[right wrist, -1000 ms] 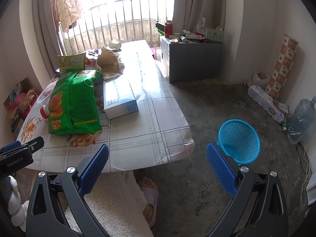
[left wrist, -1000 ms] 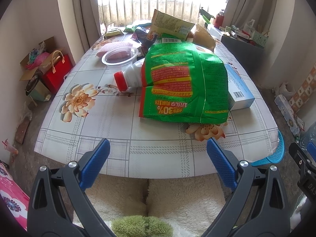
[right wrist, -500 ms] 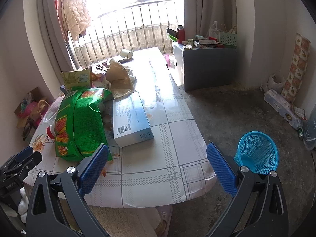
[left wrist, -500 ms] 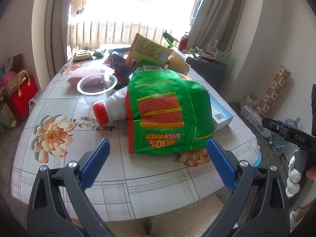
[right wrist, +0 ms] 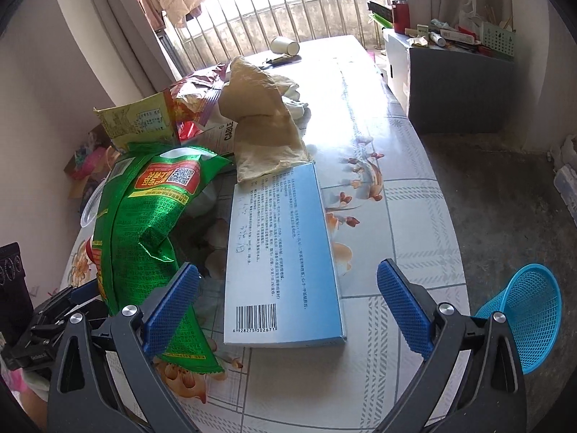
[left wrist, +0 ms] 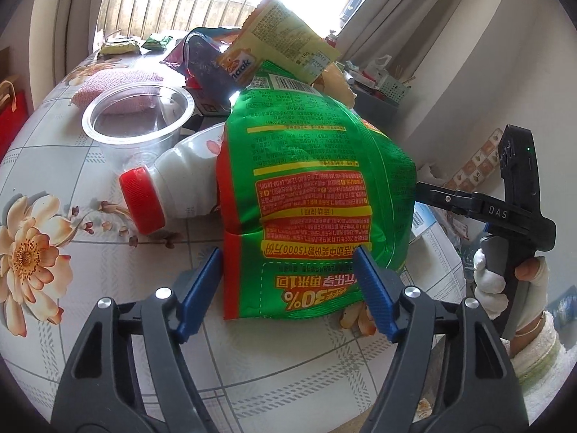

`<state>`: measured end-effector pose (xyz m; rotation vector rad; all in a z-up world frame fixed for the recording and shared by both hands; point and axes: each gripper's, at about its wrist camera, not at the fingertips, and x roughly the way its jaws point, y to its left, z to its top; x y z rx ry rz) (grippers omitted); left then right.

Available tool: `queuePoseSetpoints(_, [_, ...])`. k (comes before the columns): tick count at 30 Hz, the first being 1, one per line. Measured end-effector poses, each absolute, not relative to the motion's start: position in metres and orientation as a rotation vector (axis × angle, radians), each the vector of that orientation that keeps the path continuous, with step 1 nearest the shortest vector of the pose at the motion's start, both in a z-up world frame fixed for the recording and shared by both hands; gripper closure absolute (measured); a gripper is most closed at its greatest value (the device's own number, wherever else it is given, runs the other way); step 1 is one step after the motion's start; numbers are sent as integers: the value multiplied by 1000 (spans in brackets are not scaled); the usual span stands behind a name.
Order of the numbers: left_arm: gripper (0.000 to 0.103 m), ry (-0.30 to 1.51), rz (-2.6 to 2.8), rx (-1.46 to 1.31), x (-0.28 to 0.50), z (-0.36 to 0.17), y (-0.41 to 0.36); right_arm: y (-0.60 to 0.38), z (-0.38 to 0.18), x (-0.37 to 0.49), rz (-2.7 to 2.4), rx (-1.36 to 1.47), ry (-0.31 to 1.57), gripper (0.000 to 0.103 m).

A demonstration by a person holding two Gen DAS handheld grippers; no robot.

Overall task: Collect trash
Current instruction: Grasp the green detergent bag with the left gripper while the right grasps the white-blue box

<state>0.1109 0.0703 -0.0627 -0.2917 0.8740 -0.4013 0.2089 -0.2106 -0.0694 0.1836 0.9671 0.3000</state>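
Both grippers had closed in on the table [left wrist: 108, 324] since the earlier frame, and we judged that our left gripper [left wrist: 288, 270], fingers closing around the green bag [left wrist: 310, 166] without yet pinching it, might crumple or lose the slick foil, while our right gripper [right wrist: 288, 288] hung with fingers wide apart over the blue box [right wrist: 281, 252].

On the flower-printed tablecloth [left wrist: 90, 252], your left gripper [left wrist: 288, 274] has the near end of the crinkled green foil snack bag [left wrist: 313, 187] between its closing jaws. A white plastic bottle with a red cap [left wrist: 173, 187] lies left of the bag, with a clear plastic cup [left wrist: 137, 115] behind it. Right of the bag lies a flat pale-blue cardboard box [right wrist: 285, 252], with your right gripper [right wrist: 288, 306] before it and a blue mesh wastebasket [right wrist: 530, 310] on the floor further right.
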Motion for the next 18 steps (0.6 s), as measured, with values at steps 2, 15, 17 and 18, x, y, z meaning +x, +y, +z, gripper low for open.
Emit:
queuePoseSetpoints(2, [37,883,-415,-308,113,-67,72,-208,-75,216,323,192,999,7])
queuePoseSetpoints(15, [68,848,-557,-423,99,-66,86,-211,-90,211,338,239,1116,28])
queuePoseSetpoints(17, [78,834,-589,-447,91,-64,91,-212,-88,200,323,226,1125,28])
queuePoseSetpoints(18, [83,833,-600,-460,87,-64,94,-212,-88,196,314,218,1127,28])
